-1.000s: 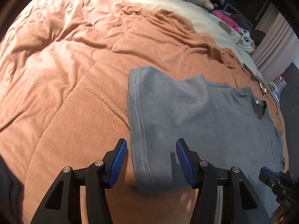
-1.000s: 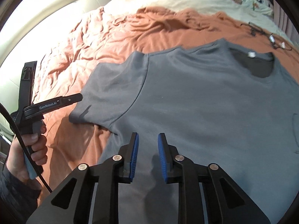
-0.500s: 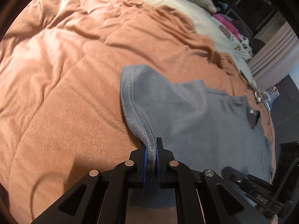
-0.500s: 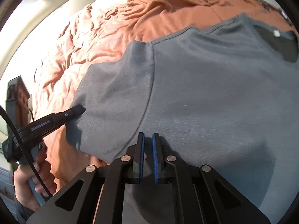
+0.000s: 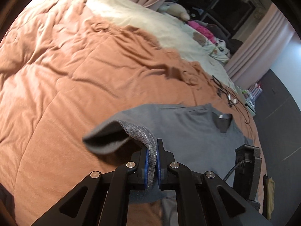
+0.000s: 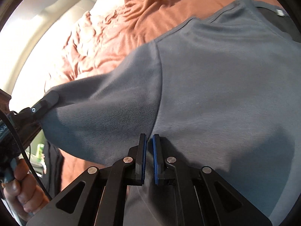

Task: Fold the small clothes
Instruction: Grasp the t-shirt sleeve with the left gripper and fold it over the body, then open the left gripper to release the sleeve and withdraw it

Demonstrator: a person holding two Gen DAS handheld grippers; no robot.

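A grey T-shirt lies on an orange bedspread, its collar at the far right. My left gripper is shut on the hem of the shirt's sleeve and holds it lifted off the bed, the sleeve curling over to the left. My right gripper is shut on the shirt at the side seam below the armpit, and the cloth is raised. The left gripper also shows in the right wrist view, at the sleeve end.
A cream blanket covers the far part of the bed, with soft toys and pink clothes behind it. Black cables lie on the bedspread just beyond the collar. Curtains and dark floor are at the right.
Both grippers closed on the shirt from open, then lifted it. The sleeve and side of the shirt now hang off the bedspread instead of lying flat.
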